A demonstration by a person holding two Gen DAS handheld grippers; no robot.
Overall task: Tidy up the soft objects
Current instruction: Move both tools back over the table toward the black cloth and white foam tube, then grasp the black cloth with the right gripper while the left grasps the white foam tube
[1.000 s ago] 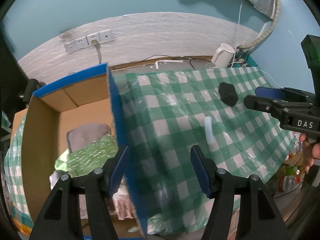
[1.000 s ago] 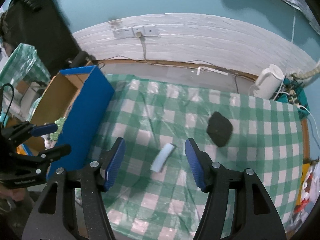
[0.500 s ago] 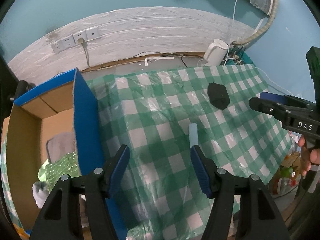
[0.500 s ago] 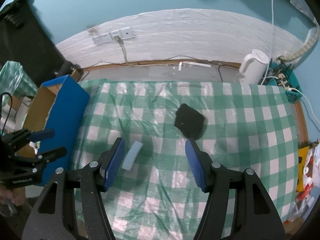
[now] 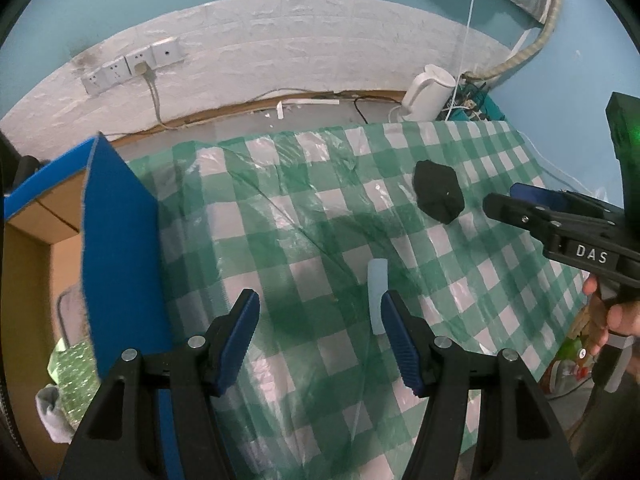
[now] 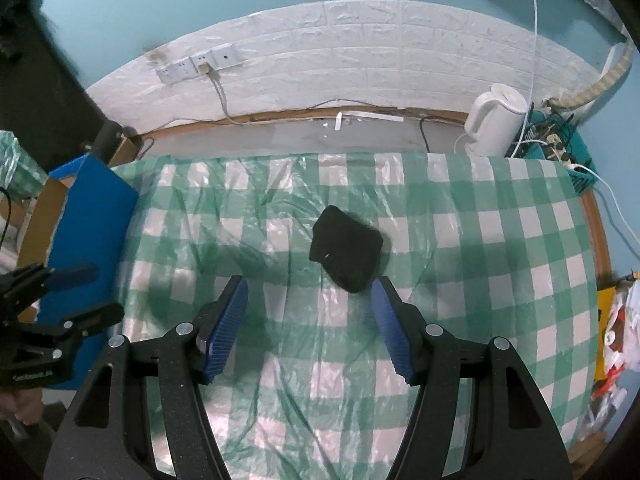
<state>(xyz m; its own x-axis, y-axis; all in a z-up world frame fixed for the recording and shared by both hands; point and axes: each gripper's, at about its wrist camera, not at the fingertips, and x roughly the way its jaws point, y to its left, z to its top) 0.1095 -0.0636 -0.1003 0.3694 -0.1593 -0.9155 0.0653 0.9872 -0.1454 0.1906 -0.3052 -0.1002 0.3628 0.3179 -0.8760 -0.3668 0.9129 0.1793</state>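
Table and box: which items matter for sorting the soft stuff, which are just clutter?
Job:
black soft lump
pale blue strip
blue cardboard box
left gripper and right gripper, both open

Clutter:
white kettle
wall sockets

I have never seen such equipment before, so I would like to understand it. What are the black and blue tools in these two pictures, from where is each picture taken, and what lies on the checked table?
There is no robot here. A person holds a black hand tool with two blue-padded fingers in each hand, and a wide-angle camera on each tool looks forward along its fingers.

One picture comes from the left gripper, with the right gripper entering from the side. The other comes from the right gripper.

On the green and white checked plastic tablecloth lie a crumpled black soft object and a pale blue flat strip. Beside the table stands a cardboard box with blue outer walls, already holding some soft things.

Both grippers are open and hold nothing.
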